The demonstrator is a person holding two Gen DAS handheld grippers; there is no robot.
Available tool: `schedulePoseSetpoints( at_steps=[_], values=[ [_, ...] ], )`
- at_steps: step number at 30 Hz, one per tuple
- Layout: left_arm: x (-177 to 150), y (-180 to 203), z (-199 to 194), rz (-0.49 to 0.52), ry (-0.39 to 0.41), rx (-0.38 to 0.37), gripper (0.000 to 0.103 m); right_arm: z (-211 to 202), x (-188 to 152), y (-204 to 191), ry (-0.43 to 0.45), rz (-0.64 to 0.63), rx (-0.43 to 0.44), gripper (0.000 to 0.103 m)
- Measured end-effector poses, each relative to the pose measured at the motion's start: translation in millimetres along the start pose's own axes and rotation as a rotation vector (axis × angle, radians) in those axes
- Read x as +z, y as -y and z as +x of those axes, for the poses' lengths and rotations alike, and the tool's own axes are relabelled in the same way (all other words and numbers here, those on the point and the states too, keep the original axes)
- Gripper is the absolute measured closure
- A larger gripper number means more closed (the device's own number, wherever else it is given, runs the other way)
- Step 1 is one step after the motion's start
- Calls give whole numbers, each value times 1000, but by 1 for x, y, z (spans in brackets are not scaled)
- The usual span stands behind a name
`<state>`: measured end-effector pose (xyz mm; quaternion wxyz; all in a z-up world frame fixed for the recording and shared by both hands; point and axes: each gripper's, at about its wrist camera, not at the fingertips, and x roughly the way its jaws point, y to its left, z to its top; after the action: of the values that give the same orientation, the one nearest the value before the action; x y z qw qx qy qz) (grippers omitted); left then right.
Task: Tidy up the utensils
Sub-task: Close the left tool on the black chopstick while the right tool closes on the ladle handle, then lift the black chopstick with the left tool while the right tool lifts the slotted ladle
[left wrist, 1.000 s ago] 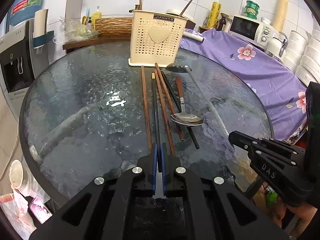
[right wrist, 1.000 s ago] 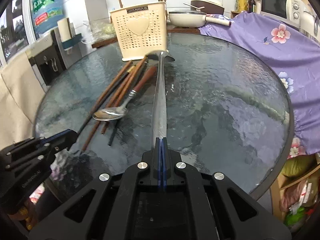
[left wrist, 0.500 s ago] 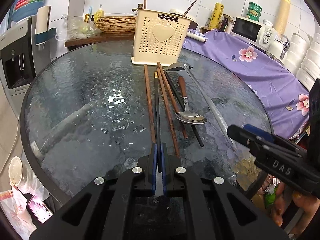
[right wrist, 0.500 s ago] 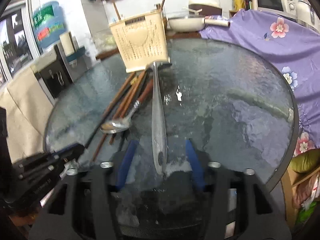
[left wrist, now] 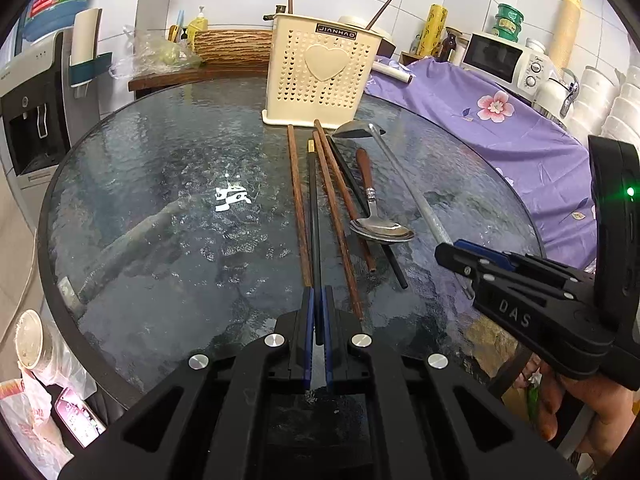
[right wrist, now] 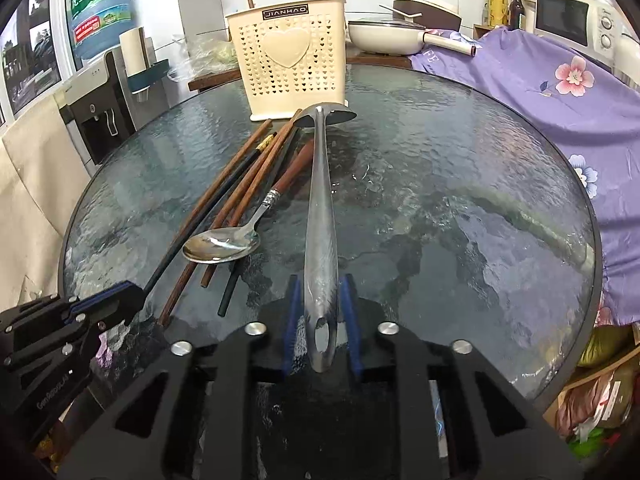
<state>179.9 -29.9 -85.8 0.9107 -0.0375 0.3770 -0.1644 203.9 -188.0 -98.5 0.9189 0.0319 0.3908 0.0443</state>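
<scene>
Several chopsticks, a spoon (left wrist: 382, 230) and a steel ladle (right wrist: 322, 216) lie on the round glass table (left wrist: 160, 200) in front of the cream utensil holder (left wrist: 322, 76). My left gripper (left wrist: 317, 304) is shut on the near end of a black chopstick (left wrist: 313, 216). My right gripper (right wrist: 320, 296) is open, its blue pads (right wrist: 294, 304) either side of the ladle handle without pinching it. The right gripper also shows in the left wrist view (left wrist: 468, 254). The holder shows in the right wrist view (right wrist: 288, 64) too, with the spoon (right wrist: 222, 246) left of the ladle.
Brown chopsticks (left wrist: 298, 208) lie beside the black one. A purple flowered cloth (left wrist: 500, 132) covers the right side, with a microwave (left wrist: 500, 60) behind. A water dispenser (left wrist: 32, 100) stands at the left. A white pan (right wrist: 384, 36) sits behind the holder.
My right gripper has opened and let go of the ladle handle, which now lies loose between the pads. My left gripper stays shut on the black chopstick.
</scene>
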Motion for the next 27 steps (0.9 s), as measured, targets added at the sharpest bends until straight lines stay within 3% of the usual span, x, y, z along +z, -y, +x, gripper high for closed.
schedulePoseSetpoints(
  at_steps=[11, 16, 27],
  values=[
    [-1, -4, -5, -9, 9, -2, 99, -9, -2, 0, 30, 13, 5, 85],
    [1, -6, -11, -21, 31, -6, 99, -27, 0, -5, 97, -21, -14, 85],
    [24, -14, -37, -60, 157, -6, 99, -61, 16, -9, 262, -56, -50, 85]
  ],
)
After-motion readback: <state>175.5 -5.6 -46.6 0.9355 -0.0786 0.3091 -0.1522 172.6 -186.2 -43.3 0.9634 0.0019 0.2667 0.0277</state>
